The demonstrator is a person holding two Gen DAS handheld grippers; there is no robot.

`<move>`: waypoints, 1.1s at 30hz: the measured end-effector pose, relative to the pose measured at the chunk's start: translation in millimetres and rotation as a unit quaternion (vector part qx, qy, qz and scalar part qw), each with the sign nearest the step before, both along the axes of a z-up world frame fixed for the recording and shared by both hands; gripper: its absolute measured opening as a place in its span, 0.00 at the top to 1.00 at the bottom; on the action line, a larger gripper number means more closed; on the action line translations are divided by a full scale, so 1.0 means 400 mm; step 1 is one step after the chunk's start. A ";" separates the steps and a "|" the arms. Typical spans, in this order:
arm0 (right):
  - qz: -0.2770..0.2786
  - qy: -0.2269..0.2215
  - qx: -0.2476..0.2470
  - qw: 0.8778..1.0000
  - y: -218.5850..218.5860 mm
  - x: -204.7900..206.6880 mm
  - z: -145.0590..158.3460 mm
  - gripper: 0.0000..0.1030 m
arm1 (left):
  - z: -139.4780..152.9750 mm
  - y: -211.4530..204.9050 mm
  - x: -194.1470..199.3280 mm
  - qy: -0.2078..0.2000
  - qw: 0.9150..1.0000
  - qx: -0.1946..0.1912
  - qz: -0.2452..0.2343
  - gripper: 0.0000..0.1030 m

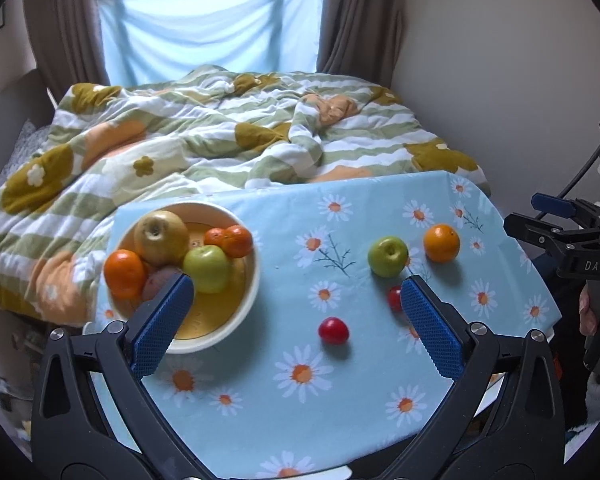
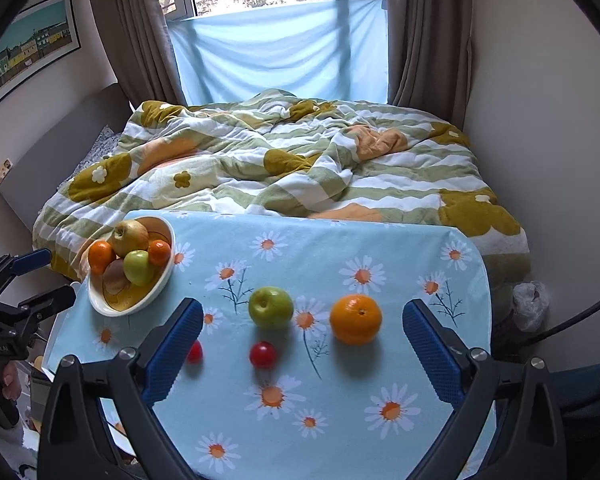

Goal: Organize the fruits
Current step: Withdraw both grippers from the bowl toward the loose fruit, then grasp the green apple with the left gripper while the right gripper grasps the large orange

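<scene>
A cream bowl (image 1: 249, 276) (image 2: 100, 307) at the table's left holds a yellow apple, a green apple, oranges and a brown fruit. Loose on the daisy cloth lie a green apple (image 1: 387, 256) (image 2: 271, 307), an orange (image 1: 441, 242) (image 2: 355, 319) and two small red fruits (image 1: 333, 331) (image 1: 394, 298) (image 2: 263, 354) (image 2: 195, 351). My left gripper (image 1: 296, 300) is open and empty above the table's near side, its left finger over the bowl's rim. My right gripper (image 2: 302, 320) is open and empty, hovering in front of the green apple and orange.
The table (image 2: 340, 248) with its blue daisy cloth stands against a bed with a flowered quilt (image 2: 300, 160). A wall lies to the right. The other gripper shows at each view's edge (image 1: 572, 236) (image 2: 16, 304). A plastic bag (image 2: 530, 304) lies on the floor right of the table.
</scene>
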State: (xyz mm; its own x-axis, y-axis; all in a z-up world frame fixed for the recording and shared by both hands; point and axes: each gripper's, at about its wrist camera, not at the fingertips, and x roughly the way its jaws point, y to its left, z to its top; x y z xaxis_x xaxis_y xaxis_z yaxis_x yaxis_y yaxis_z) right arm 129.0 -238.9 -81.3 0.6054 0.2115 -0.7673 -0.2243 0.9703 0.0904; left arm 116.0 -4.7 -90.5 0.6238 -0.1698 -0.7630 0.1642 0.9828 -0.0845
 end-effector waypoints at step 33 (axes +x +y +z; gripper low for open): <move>0.108 0.069 0.010 0.992 -0.173 0.155 -0.316 0.04 | -0.361 -0.358 0.234 0.093 0.994 0.030 -0.047 0.41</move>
